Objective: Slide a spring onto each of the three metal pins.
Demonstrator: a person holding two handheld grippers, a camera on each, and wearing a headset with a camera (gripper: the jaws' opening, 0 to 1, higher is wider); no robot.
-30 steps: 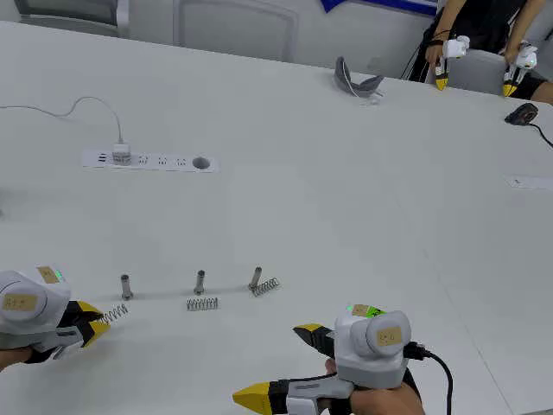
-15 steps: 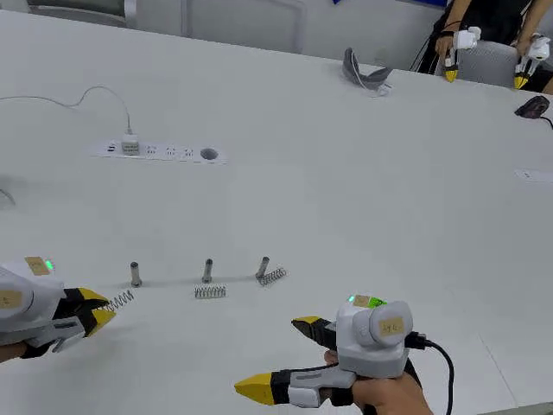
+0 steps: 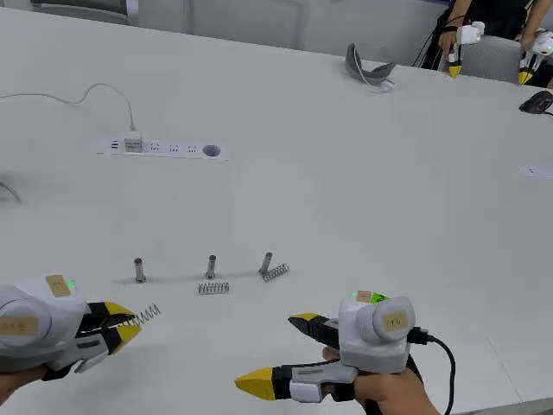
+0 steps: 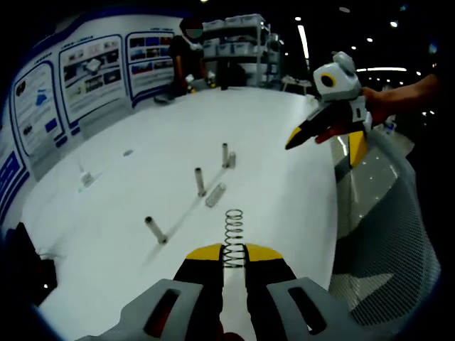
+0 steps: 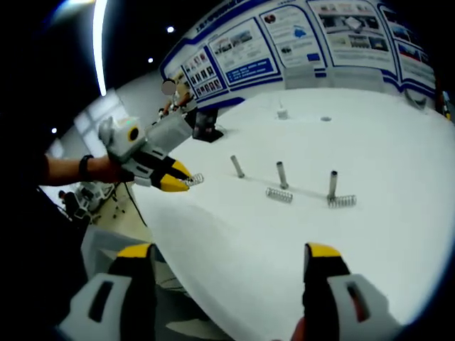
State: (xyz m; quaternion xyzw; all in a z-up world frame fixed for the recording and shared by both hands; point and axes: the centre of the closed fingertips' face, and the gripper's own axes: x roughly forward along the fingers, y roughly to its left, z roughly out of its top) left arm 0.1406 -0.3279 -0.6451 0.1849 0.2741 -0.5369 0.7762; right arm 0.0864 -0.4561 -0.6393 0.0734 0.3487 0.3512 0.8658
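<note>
A spring is pinched by 1 end in the clenched left gripper, near the leftmost pin. All 3 pins are bare. A second spring lies by the middle pin, and a third spring just beside the right pin. The right gripper is spread wide and empty. The first threading is judged in hand: the free end must be centred over the pin top, then lowered.

left gripper, white-grey body, black yellow-tipped jaws: low left, pointing right, jaws pinched on small metal coil spring. right gripper, same build: jaws spread wide, pointing left, hand gripping handle.
</note>
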